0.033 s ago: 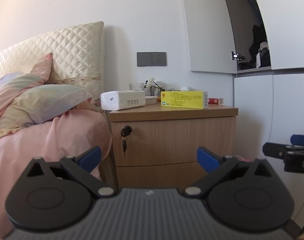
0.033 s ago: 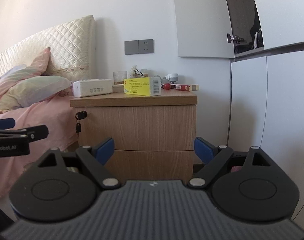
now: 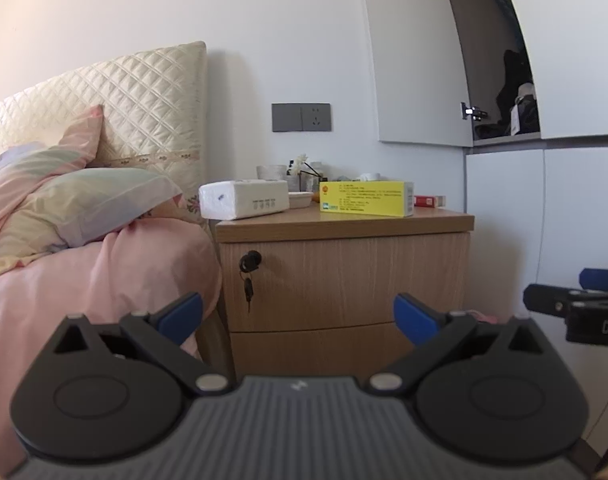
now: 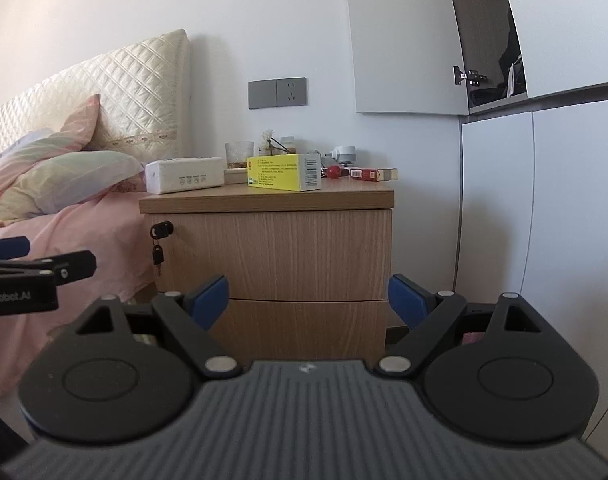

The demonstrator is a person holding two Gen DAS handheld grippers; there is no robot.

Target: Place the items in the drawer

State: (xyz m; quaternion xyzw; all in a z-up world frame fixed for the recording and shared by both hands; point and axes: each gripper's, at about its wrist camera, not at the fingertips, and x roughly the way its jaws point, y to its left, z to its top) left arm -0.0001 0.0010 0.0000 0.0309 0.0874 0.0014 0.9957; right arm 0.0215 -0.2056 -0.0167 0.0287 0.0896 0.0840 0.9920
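A wooden nightstand [image 3: 343,276] [image 4: 304,252] with two shut drawers stands beside the bed. Its upper drawer has a lock with a key [image 3: 249,268] [image 4: 160,240] hanging in it. On top lie a yellow box [image 3: 365,198] [image 4: 284,172], a white tissue pack [image 3: 244,199] [image 4: 184,175] and a red packet [image 3: 429,201] [image 4: 371,174]. My left gripper [image 3: 298,316] is open and empty, well in front of the drawers. My right gripper [image 4: 307,298] is open and empty, also short of the drawers.
A bed with pink bedding [image 3: 84,292] and pillows is to the left. White cabinet doors [image 4: 543,220] stand to the right, with an upper cupboard ajar [image 3: 499,92]. A glass [image 4: 239,154], a small red ball [image 4: 334,171] and other small things sit at the nightstand's back.
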